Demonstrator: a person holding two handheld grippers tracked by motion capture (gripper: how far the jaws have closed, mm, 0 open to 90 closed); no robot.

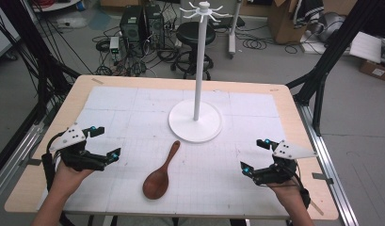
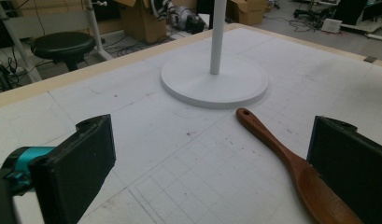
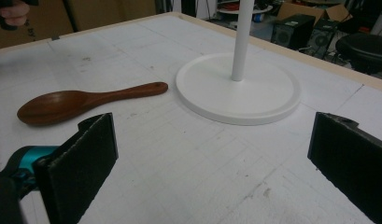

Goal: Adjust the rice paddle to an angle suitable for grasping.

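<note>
Two forearms enter from the near edge of the table, each hand wrapped around a black gripper held low over the white gridded mat (image 1: 133,108). The left gripper (image 1: 105,142) sits at the near left, pointing inward toward the middle of the table; its jaws stand wide apart with nothing between them. The right gripper (image 1: 255,155) sits at the near right, mirrored, angled inward; its jaws are likewise spread wide and empty. A grey three-cornered plate tops each gripper, and teal fittings mark the jaw bases.

Between the two grippers, well apart from both, lies the wooden spoon (image 1: 159,174): dark reddish-brown, smooth and glossy, its oval bowl toward the near edge and its tapered handle running away to the upper right. A small hole pierces the handle's end (image 2: 245,113). In the left gripper view the spoon's bowl passes just beside the right-hand jaw; whether they touch cannot be told. Bare mat surrounds the spoon on all sides.

Just beyond the handle's tip stands the white rack (image 1: 195,121), a flat round base carrying a slender upright pole crowned with radial hooks (image 1: 204,10). The mat is scuffed and speckled; a pale wooden table border (image 1: 293,113) frames it. Beyond lie a stool (image 1: 195,34), cables and cardboard boxes on the floor.
</note>
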